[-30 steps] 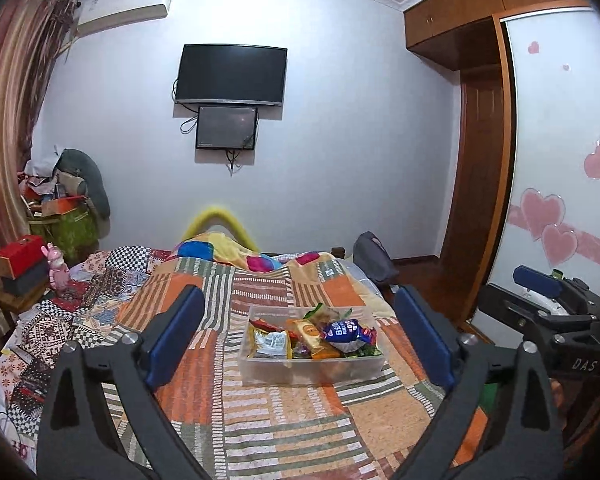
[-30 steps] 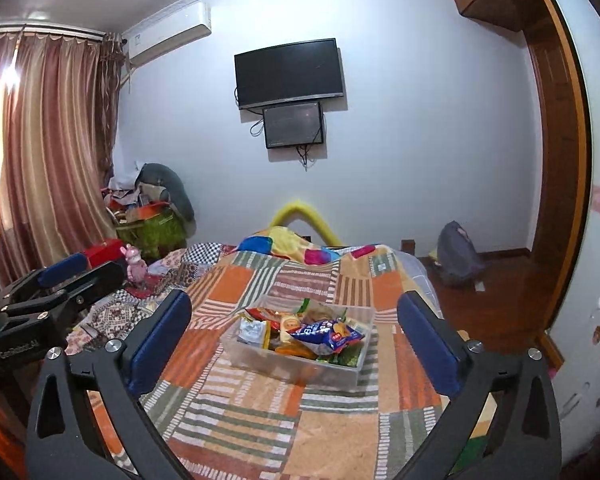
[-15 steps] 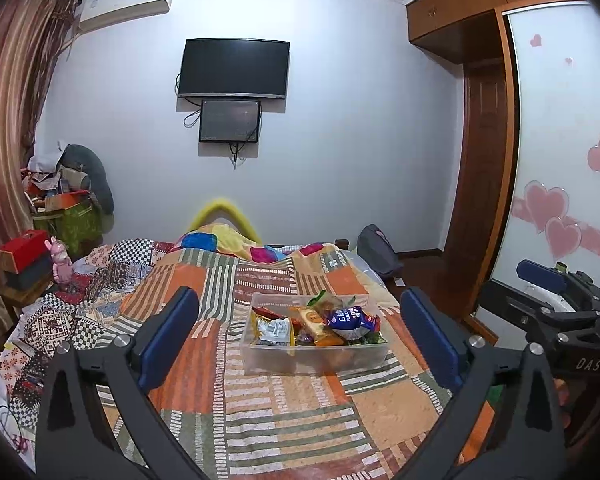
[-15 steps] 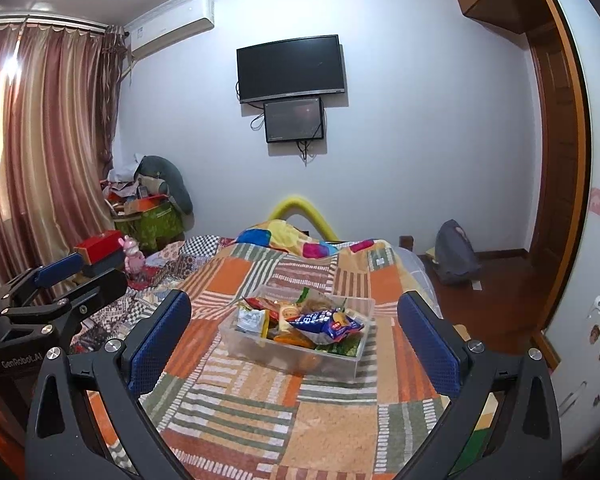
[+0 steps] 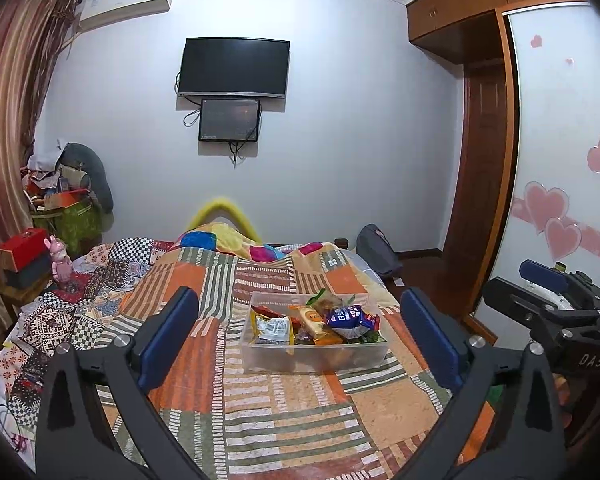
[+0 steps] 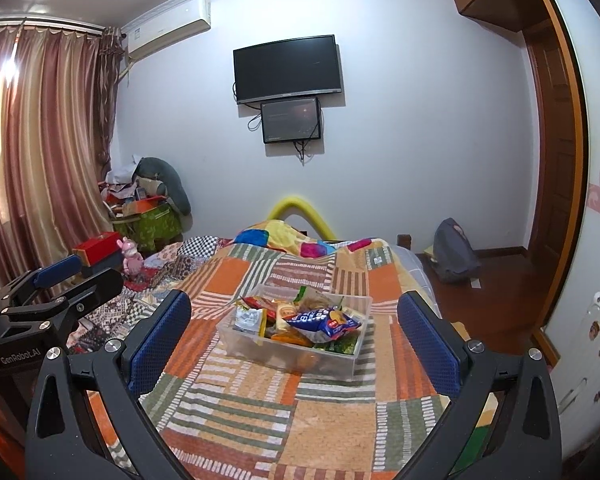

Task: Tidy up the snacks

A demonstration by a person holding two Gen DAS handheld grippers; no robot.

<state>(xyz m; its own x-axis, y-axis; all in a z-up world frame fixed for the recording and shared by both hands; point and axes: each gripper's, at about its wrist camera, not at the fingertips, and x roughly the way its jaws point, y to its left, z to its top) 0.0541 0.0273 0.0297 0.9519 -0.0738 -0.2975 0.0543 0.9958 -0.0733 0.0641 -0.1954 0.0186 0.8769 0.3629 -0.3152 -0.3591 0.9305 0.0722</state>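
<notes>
While both claws (image 5: 300, 336) (image 6: 294, 336) gape empty, snack bin (image 5: 314, 354) long axis crosswise.

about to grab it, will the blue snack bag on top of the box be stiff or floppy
The blue snack bag looks puffed and crinkly, so probably light and floppy. Its glossy film may slip. It lies loose atop the pile in the clear box, so neighbours might shift.

You can read "DAS" in pale letters on the black body of the right hand-held gripper (image 5: 556, 304) at the edge of the left wrist view. "GenRobot.AI" stands in white on the black body of the left hand-held gripper (image 6: 60, 284) in the right wrist view. The blue snack packet (image 5: 350, 318) carries white print too small to read.
</notes>
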